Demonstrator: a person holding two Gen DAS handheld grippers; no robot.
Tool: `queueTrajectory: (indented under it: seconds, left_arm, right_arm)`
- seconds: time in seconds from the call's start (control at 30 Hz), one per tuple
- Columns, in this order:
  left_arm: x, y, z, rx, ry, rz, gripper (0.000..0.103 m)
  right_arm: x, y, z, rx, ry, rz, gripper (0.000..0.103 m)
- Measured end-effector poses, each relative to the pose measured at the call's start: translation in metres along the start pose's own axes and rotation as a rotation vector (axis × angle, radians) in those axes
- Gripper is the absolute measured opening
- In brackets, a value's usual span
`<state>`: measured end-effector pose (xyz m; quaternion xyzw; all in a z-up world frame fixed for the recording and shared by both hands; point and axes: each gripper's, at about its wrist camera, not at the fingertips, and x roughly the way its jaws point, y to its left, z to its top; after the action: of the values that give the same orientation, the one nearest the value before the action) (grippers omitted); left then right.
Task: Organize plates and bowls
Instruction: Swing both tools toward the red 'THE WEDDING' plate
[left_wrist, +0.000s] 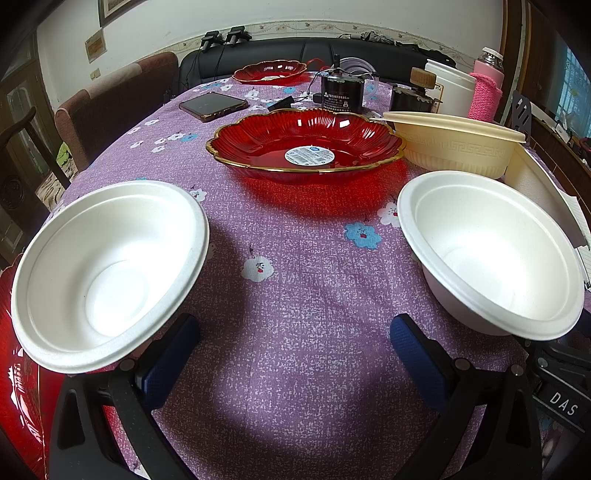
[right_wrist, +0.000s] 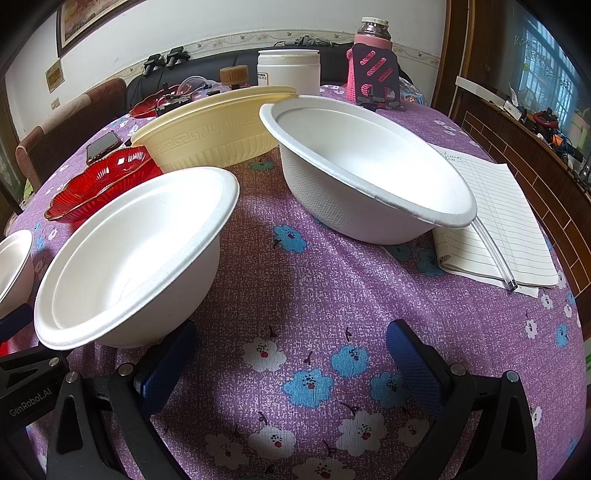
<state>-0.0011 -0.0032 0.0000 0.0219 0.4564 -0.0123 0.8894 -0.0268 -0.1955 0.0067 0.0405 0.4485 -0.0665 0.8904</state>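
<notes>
Three white bowls sit on the surface (left_wrist: 295, 295), which is covered in a purple flowered cloth, and all three are empty. In the left wrist view one white bowl (left_wrist: 110, 273) lies just left of the left claw (left_wrist: 295, 354), tilted toward the camera over the edge of a red plate (left_wrist: 18, 387), and a second white bowl (left_wrist: 491, 258) sits upright to the right. The right wrist view shows that second bowl (right_wrist: 133, 254) near the left finger, with a third white bowl (right_wrist: 369, 170) beyond it, its rim over the edge of a lined notepad (right_wrist: 495, 221). Behind them a cream bowl (right_wrist: 214, 129) with a key-pattern band stands next to a red scalloped plate (left_wrist: 306, 146) with a gold rim and a round sticker at its centre. Another red plate (left_wrist: 269, 70) sits at the far end. The bowls are matte, moulded and broad-rimmed. Both the left claw and the right claw (right_wrist: 291, 354) are spread wide, gripping nothing.
</notes>
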Motion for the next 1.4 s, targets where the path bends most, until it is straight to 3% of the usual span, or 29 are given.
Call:
queueTrajectory:
  seconds: [0.2,0.4,0.57,0.77,0.87,0.97,1.07,1.13,1.27,1.4]
  left_arm:
    - [0.0,0.001,0.001,-0.03,0.002,0.018,0.103]
    - [-0.002,0.003,0.003,-0.002,0.053,-0.015,0.103]
    - [-0.006,0.002,-0.002,0.007,0.045,-0.03,0.103]
    - [-0.019,0.0,-0.016,0.08,0.102,-0.1,0.102]
    - [-0.042,0.003,-0.031,0.089,0.098,-0.192,0.095]
    - [-0.079,0.012,-0.046,0.096,-0.001,-0.246,0.095]
    - [-0.13,0.029,-0.059,0.113,-0.183,-0.254,0.095]
    - [-0.168,0.044,-0.067,0.128,-0.324,-0.226,0.095]
    - [-0.229,0.071,-0.078,0.139,-0.564,-0.133,0.097]
    - [-0.274,0.103,-0.077,0.085,-0.687,-0.079,0.103]
  right_arm:
    - [-0.004,-0.002,-0.001,0.017,0.039,0.001,0.102]
    - [-0.007,-0.004,-0.006,0.034,0.07,-0.013,0.102]
    - [-0.013,-0.004,-0.014,0.009,0.077,-0.007,0.102]
    - [-0.027,-0.008,-0.031,-0.011,0.119,0.001,0.102]
    - [-0.037,-0.012,-0.044,-0.027,0.149,0.011,0.102]
    - [-0.048,-0.018,-0.057,-0.034,0.172,0.014,0.102]
    - [-0.059,-0.024,-0.07,-0.026,0.183,-0.008,0.102]
    - [-0.073,-0.024,-0.076,-0.036,0.144,-0.02,0.102]
    - [-0.136,-0.014,-0.081,-0.096,-0.1,-0.059,0.102]
    - [-0.218,0.0,-0.082,-0.108,-0.437,-0.113,0.102]
